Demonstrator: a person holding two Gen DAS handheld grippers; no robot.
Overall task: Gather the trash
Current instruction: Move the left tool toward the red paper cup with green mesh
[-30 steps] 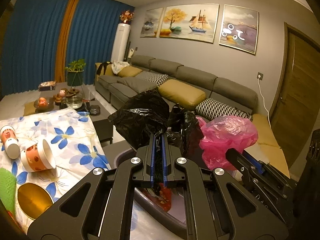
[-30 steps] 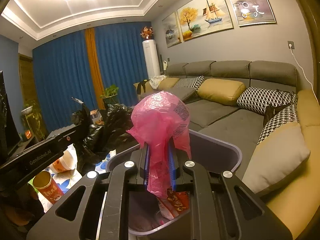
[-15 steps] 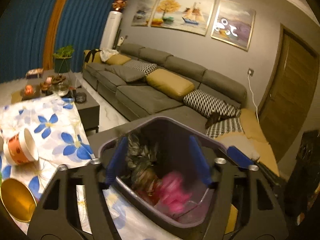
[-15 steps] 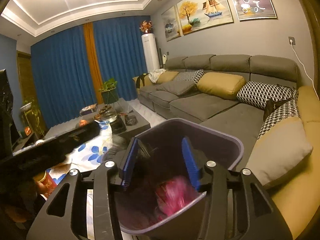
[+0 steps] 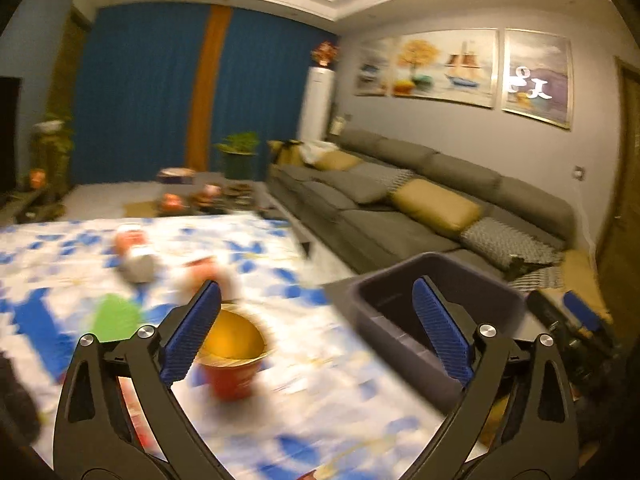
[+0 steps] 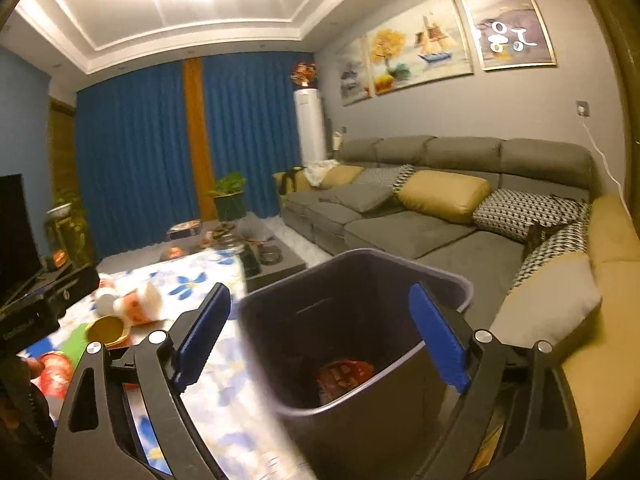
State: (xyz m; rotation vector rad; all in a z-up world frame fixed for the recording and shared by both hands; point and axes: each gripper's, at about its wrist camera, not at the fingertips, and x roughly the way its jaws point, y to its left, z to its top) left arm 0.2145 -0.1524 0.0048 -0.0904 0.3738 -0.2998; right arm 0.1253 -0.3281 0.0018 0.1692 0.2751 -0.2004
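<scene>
My left gripper (image 5: 316, 336) is open and empty above the flowered tablecloth (image 5: 328, 408). A red paper cup with a gold inside (image 5: 232, 356) stands just ahead of its left finger. Two orange-and-white cups (image 5: 134, 254) lie tipped farther back, beside a green item (image 5: 116, 316). My right gripper (image 6: 320, 336) is open and empty over the dark purple bin (image 6: 360, 280), which holds a red wrapper (image 6: 346, 374). The bin also shows in the left wrist view (image 5: 440, 284), to the right. The cups show in the right wrist view (image 6: 136, 304) to the left.
A grey sofa (image 6: 420, 216) with yellow and patterned cushions runs along the right. A low dark coffee table (image 6: 264, 264) with dishes stands beyond the tablecloth. Blue curtains and a potted plant (image 6: 228, 196) are at the back.
Both grippers have opened; the black bag and the pink bag have dropped into the bin. The left gripper has swung left over the table; the right has pulled back above the bin.
</scene>
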